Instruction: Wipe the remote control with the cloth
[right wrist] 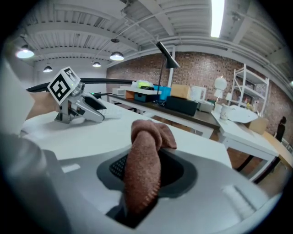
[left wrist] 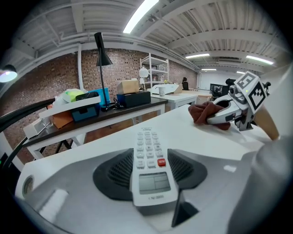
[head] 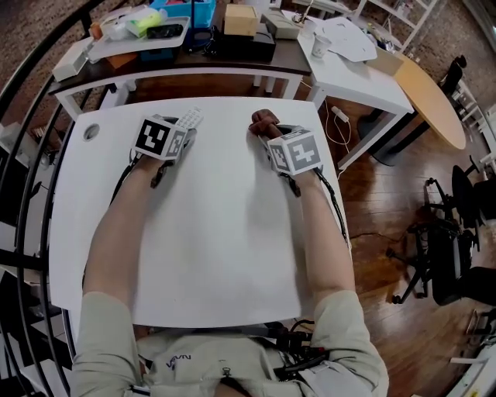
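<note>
**Remote control (left wrist: 149, 157) clamped left, cloth (right wrist: 143, 164) pinched right**

Grips the white remote control between the jaws of the left hand-held gripper (left wrist: 151, 172), with the dark ribbed pads pressed against both long sides. Holds it display end nearest the camera, the red key just above the display, the far end aimed toward 12 o'clock over the white counter (head: 217, 256).

Pinches the reddish-brown cloth in the right hand-held gripper (right wrist: 146, 172), jaws closed on a bunched roll. Lets the roll rise between the pads and flop over at its top toward 1 o'clock.

Places the remote control at about 11 o'clock on the counter in the head view and the cloth at about 1 o'clock. Sets the two well apart, the cloth at 3 o'clock from the remote control. Cannot tell whether the remote control touches the counter or hangs just above it.

Stretches the left forearm (head: 116, 233) and the right forearm (head: 329, 240) forward from 6 o'clock, across the counter.

Shows beyond the counter, at 12 o'clock, a dark side table (head: 194, 63) carrying a blue bin (head: 190, 12), a cardboard box (head: 240, 19) and a black desk lamp (left wrist: 103, 58). Shows at 1 o'clock a white table (head: 364, 77) with a paper cup (head: 320, 45), and at 3 o'clock a black office chair (head: 453, 248) on a wooden floor (head: 387, 201).
</note>
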Available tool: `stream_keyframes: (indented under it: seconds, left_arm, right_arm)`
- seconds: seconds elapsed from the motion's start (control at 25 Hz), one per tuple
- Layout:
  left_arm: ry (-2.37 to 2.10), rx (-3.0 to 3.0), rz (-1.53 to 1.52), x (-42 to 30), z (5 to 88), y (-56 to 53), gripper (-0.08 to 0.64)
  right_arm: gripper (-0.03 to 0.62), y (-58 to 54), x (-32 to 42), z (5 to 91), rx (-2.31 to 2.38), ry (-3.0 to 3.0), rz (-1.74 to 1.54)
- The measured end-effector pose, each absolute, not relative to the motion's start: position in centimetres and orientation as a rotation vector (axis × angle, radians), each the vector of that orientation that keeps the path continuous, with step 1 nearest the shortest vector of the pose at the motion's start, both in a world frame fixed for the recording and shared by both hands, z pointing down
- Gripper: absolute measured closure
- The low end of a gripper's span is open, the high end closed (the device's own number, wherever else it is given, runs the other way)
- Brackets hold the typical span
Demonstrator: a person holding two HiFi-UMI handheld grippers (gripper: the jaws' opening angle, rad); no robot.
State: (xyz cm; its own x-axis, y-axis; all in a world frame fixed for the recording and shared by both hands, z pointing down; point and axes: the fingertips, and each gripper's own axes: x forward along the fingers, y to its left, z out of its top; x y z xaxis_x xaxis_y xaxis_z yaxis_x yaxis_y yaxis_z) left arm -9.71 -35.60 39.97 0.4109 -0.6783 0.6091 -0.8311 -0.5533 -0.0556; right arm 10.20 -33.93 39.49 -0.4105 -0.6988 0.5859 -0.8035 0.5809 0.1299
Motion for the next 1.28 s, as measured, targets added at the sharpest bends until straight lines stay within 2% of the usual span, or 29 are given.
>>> stream_keyframes:
  seconds: [0.28,0.64,0.92,1.12,1.28]
  left_arm:
    - [-1.435,2.557,0.698,-9.2,36.7,-34.3,0.318]
    - [-1.737,2.879,0.408,-6.1,25.4,-28.1,0.318]
    - [-1.915,2.903,0.094,-8.4,18.7,-23.1,0.318]
    - [-2.034,2.977,0.016,-7.6,14.5,-19.5,0.318]
    - [-2.132,3.028,0.182,-7.0,14.0,-18.2,0.318]
  right_arm:
    - [0.472,-33.5,9.8,34.1,1.314,-2.316,0.053]
    - [0.477,-29.4,9.8,22.6,1.486,-2.390,-0.351]
    - [0.477,-24.9,8.5,15.7,1.540,-2.473,-0.568]
    - [0.477,-20.6,6.0,11.8,1.506,-2.511,-0.779]
    - [0.477,-17.7,4.7,9.8,1.512,-2.477,-0.906]
